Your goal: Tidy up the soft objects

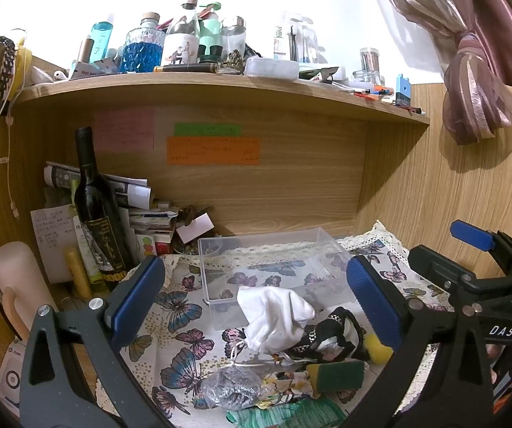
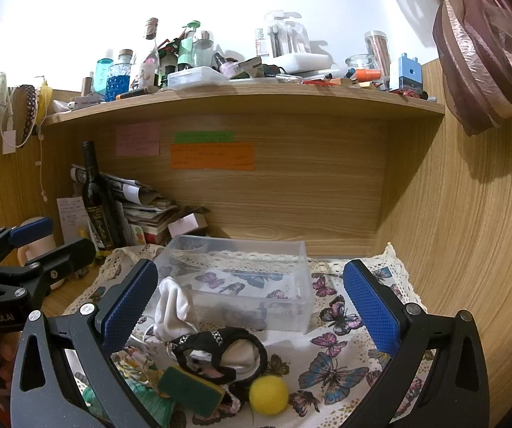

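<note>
A pile of soft things lies on the butterfly cloth [image 2: 331, 367] in front of a clear plastic box [image 2: 241, 278]: a white cloth [image 2: 174, 306], a black fabric piece [image 2: 220, 349], a green-yellow sponge [image 2: 190, 385], a yellow ball [image 2: 268, 394] and a green cloth [image 1: 288, 415]. The box [image 1: 270, 260] looks empty. My left gripper [image 1: 256, 299] is open above the white cloth [image 1: 274, 317]. My right gripper [image 2: 252, 306] is open above the pile and box. Each gripper shows in the other's view, the right one [image 1: 470, 249] and the left one [image 2: 35, 239], both open.
A dark wine bottle [image 1: 97, 214], stacked papers [image 1: 131, 196] and a white bottle [image 1: 17, 271] stand at the back left. A cluttered wooden shelf [image 1: 220, 85] hangs overhead. A wooden wall [image 2: 470, 232] closes the right side. A mesh bag of metal scrubber [image 1: 231, 387] lies near the front.
</note>
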The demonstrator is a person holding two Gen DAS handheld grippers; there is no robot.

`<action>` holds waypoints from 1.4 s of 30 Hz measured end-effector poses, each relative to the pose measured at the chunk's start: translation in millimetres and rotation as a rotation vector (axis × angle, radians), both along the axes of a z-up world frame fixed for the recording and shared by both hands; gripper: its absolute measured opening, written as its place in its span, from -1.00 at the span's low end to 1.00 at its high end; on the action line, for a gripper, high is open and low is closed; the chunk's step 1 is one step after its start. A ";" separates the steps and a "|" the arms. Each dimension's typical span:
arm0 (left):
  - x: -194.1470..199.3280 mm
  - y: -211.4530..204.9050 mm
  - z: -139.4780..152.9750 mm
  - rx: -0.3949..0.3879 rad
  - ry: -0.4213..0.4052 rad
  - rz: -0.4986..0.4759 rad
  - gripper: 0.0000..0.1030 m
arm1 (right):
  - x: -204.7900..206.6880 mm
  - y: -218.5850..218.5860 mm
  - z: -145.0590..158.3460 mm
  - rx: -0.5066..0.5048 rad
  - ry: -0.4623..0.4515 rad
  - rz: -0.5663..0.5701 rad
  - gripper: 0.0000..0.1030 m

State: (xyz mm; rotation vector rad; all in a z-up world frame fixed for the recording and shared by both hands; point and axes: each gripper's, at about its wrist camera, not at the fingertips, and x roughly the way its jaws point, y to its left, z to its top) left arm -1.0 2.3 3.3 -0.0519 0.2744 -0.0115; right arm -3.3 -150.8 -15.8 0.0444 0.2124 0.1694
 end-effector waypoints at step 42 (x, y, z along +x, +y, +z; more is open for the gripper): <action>86.0 1.7 -69.1 -0.140 0.366 -0.094 0.32 | 43.5 -35.2 -89.8 0.065 0.351 0.055 0.59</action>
